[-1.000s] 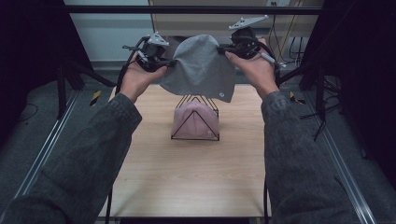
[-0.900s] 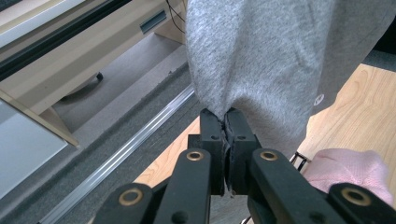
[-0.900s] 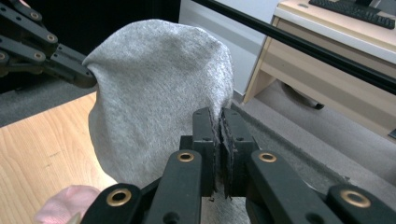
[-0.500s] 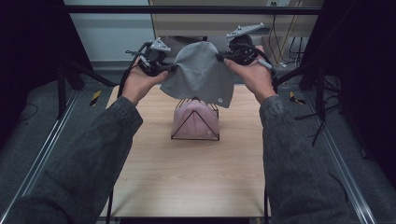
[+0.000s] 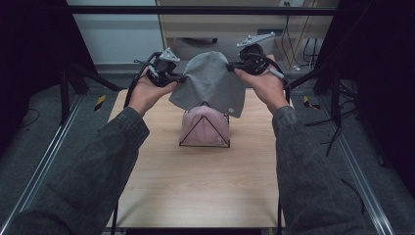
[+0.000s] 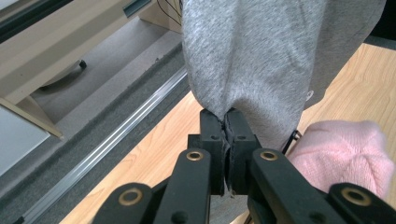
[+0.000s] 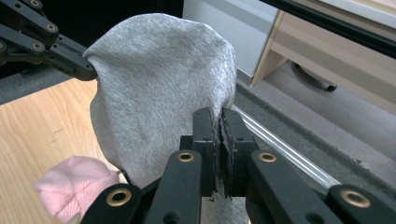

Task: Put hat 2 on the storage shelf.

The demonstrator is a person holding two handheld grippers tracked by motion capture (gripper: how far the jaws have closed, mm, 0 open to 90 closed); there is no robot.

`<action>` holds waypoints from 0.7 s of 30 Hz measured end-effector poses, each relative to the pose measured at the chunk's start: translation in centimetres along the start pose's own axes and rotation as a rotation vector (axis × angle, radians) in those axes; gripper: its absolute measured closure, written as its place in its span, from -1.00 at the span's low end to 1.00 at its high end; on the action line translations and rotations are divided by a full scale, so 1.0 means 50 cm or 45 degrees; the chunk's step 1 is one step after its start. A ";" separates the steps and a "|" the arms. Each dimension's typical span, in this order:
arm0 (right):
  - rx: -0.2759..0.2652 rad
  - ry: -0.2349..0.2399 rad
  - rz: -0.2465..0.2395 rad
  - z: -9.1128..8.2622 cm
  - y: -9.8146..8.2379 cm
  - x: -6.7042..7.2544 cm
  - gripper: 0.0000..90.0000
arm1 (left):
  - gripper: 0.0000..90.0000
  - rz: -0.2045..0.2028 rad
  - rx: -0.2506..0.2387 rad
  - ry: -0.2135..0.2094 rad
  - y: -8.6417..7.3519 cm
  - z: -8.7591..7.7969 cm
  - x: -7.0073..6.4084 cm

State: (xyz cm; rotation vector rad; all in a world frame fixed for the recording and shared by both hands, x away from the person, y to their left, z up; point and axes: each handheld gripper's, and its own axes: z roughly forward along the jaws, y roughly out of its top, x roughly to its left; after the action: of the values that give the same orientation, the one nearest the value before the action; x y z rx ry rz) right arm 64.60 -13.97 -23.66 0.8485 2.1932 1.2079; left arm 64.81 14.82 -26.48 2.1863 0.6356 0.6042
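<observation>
High view: both hands have dropped, the left gripper (image 5: 177, 78) and right gripper (image 5: 234, 64) each pinching the grey beanie (image 5: 211, 83), now nearly onto the pink hat (image 5: 205, 125) mid-table.

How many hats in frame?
2. A grey hat hangs between the left gripper and right gripper; a pink hat sits on a wire stand below. More could be hidden under it.

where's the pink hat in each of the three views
High view: pink hat at table centre, on a black wire stand, under the hanging grey hat.
Left gripper view: lower right.
Right gripper view: lower left.
Shared landmark: the grey hat above it.
</observation>
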 end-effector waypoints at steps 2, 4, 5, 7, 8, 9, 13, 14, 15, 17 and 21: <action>0.009 0.002 -0.001 0.001 -0.006 0.000 0.91 | 0.95 -0.002 0.004 -0.004 -0.003 0.002 -0.001; 0.013 0.002 0.003 0.002 -0.009 0.000 0.91 | 0.95 -0.005 0.006 -0.007 -0.006 0.004 -0.002; 0.016 0.005 -0.001 0.003 -0.011 0.000 0.91 | 0.95 -0.005 0.007 -0.009 -0.007 0.006 -0.003; 0.020 0.008 -0.002 0.005 -0.013 0.000 0.91 | 0.95 -0.003 0.014 -0.013 -0.010 0.009 -0.004; 0.024 0.009 -0.002 0.006 -0.014 0.001 0.91 | 0.95 0.001 0.019 -0.016 -0.011 0.010 -0.005; 0.028 0.008 -0.005 0.006 -0.015 0.002 0.91 | 0.95 -0.001 0.018 -0.019 -0.014 0.012 -0.006; 0.042 0.011 -0.010 0.012 -0.022 0.004 0.91 | 0.95 -0.008 0.022 -0.026 -0.025 0.018 -0.008; 0.045 0.014 -0.011 0.015 -0.025 0.004 0.91 | 0.95 -0.014 0.023 -0.027 -0.028 0.020 -0.007; 0.050 0.014 -0.009 0.017 -0.028 0.004 0.91 | 0.95 -0.016 0.027 -0.030 -0.032 0.021 -0.007; 0.054 0.021 -0.003 0.023 -0.035 0.005 0.91 | 0.95 -0.021 0.035 -0.032 -0.037 0.024 -0.005; 0.070 0.032 -0.004 0.034 -0.044 0.008 0.91 | 0.95 -0.026 0.047 -0.039 -0.049 0.031 -0.005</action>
State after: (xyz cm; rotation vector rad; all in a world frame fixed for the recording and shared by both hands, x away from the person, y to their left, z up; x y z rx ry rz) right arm 64.83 -13.65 -26.45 0.8558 2.2562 1.1673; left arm 64.94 15.24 -29.35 2.2165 0.6572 0.5515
